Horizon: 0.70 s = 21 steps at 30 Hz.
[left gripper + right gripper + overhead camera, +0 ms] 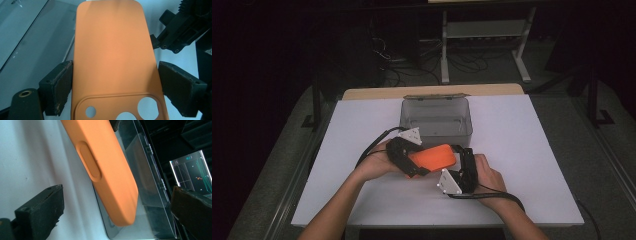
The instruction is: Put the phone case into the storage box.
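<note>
no readable text, labels or signs

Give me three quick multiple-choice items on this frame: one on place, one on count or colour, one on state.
1. Where is the clear plastic box relative to the orange phone case?
A. Behind it, toward the table's far edge
B. Under it
C. Left of the left hand

2. How many round holes show in the case's camera cutout in the left gripper view?
A. One
B. Three
C. Five

3. How does the right gripper stand?
A. Shut on the case
B. Open, the case's end between its jaws
C. Shut on the box wall

Key:
1 A: the clear plastic box sits beyond the orange phone case.
2 B: three holes show at the case's lower end.
3 B: the right gripper has gaps on both sides of the case, while the left gripper clamps its edges.
</note>
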### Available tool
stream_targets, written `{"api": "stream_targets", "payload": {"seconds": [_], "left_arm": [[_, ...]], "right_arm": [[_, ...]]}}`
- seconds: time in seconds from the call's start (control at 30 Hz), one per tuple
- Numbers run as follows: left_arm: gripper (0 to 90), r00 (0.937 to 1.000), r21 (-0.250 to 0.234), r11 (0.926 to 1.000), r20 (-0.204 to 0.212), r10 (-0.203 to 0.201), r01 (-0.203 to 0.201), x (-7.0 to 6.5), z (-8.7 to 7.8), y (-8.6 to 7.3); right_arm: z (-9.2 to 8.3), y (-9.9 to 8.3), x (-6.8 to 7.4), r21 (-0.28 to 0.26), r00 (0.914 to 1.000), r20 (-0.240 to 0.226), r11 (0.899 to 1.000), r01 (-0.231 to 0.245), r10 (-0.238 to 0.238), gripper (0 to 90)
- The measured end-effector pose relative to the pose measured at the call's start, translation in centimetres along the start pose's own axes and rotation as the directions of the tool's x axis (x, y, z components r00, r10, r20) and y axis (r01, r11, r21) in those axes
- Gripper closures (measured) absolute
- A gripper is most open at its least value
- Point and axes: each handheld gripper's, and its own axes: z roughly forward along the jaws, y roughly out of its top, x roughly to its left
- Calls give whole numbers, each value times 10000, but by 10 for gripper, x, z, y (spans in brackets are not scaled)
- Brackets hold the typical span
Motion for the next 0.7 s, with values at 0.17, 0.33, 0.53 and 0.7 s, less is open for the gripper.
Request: {"api": "stream_targets", "payload": {"seconds": [0.17,0.33,0.53,0.7], "left_arm": [[153,10000,7,10000,-5,-1,1,0,0,0],[153,10000,5,10000,-23,-25,25,0,0,0],[153,9999,105,9999,-69,-101,102,1,1,0],[153,9999,113,9998,-105,-135,136,1,1,0]], "right_arm": [[-1,3,3,-16,9991,183,9992,394,-394,0],[-1,5,6,10,9965,345,9971,763,-762,0],[-1,7,8,62,9924,498,9937,1123,-1125,0],[0,10,11,103,9895,597,9912,1316,-1320,0]]}}
